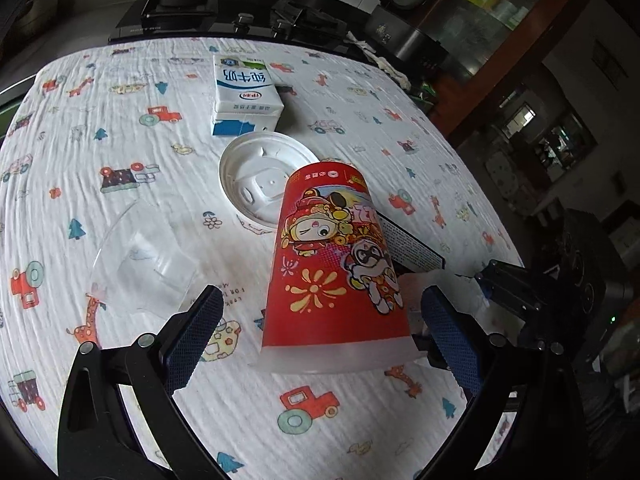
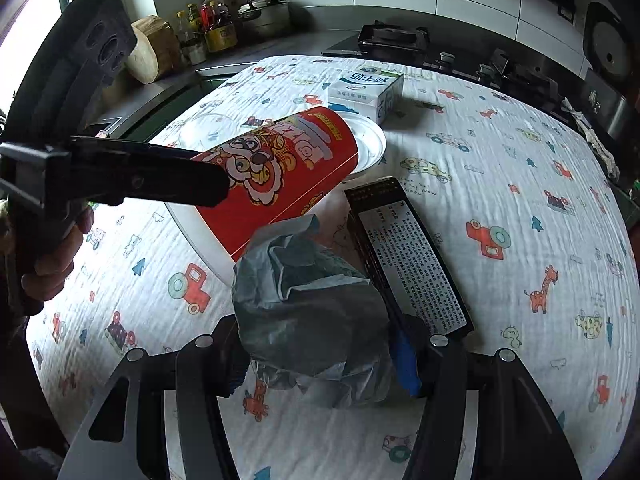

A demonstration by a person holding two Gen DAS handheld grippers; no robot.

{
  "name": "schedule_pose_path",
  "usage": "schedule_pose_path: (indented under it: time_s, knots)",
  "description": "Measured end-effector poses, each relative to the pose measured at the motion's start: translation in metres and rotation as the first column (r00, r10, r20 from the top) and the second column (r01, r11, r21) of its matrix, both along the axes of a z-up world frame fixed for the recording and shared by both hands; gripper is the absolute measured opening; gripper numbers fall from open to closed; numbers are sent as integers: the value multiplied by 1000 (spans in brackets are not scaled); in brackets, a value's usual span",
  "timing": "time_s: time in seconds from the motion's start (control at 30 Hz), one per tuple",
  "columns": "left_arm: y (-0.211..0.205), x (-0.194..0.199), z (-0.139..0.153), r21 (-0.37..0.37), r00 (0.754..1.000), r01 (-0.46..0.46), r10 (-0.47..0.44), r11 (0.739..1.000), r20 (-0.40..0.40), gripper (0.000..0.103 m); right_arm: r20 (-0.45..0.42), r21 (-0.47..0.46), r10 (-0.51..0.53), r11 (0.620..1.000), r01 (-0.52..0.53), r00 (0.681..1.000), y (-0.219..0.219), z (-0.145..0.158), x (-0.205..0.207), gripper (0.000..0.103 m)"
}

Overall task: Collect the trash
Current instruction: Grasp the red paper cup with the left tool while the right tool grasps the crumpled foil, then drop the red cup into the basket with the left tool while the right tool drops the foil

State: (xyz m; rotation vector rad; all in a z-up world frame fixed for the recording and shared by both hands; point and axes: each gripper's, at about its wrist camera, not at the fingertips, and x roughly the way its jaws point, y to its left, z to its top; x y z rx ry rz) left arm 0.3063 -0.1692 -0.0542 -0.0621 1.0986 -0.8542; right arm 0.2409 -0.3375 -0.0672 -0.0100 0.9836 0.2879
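A red cartoon-printed paper cup (image 1: 336,264) lies on its side on the patterned cloth, rim toward me. My left gripper (image 1: 322,294) is open, its blue-padded fingers (image 1: 196,336) standing either side of the cup with a gap on each side. In the right wrist view one of the left gripper's fingers (image 2: 180,178) lies across the red cup (image 2: 280,172). My right gripper (image 2: 316,340) is shut on a crumpled grey paper wad (image 2: 312,320), just above the cloth. Beside the cup lie a white lid (image 1: 260,176), a milk carton (image 1: 244,96), a clear plastic cup (image 1: 140,260) and a black box (image 2: 408,260).
The cloth-covered table (image 2: 520,200) is bordered by a gas hob (image 1: 180,12) at the back and a worktop with bottles (image 2: 208,20) and a pot at the far left. A person's hand (image 2: 52,264) holds the left gripper. The right gripper (image 1: 504,284) shows at the table's right edge.
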Motion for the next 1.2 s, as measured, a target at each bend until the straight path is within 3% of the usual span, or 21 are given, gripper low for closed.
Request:
schedule_pose_path:
  time_s: [0.2,0.5,0.53,0.67,0.93,1.2]
  knots:
    - [-16,11,-6,5,997,14,-14,1000,-74,98,-15,10,-13,1000,13,1000,-8,-2,-3,56]
    - [-50,15,-19,106,990,65,-51,992,-130,96,-41,21,-33,999,33,999,-13,-7,-5,56]
    - [-52,16,-21,102,989,64,-49,993,-141,96,-41,24,-34,999,35,999,-13,-8,-6,56]
    - [-54,16,-27,36,978,71,-63,997,-200,72,-40,26,-33,999,34,999,-13,-6,-10,56]
    - [-27,-4,-13,-8,986,34,-35,999,-163,72,-25,34,-22,999,23,999,-4,7,-23,56]
    - [38,-22,15,-75,993,-39,31,996,-114,71,4,33,32,999,-32,999,29,28,-31,56]
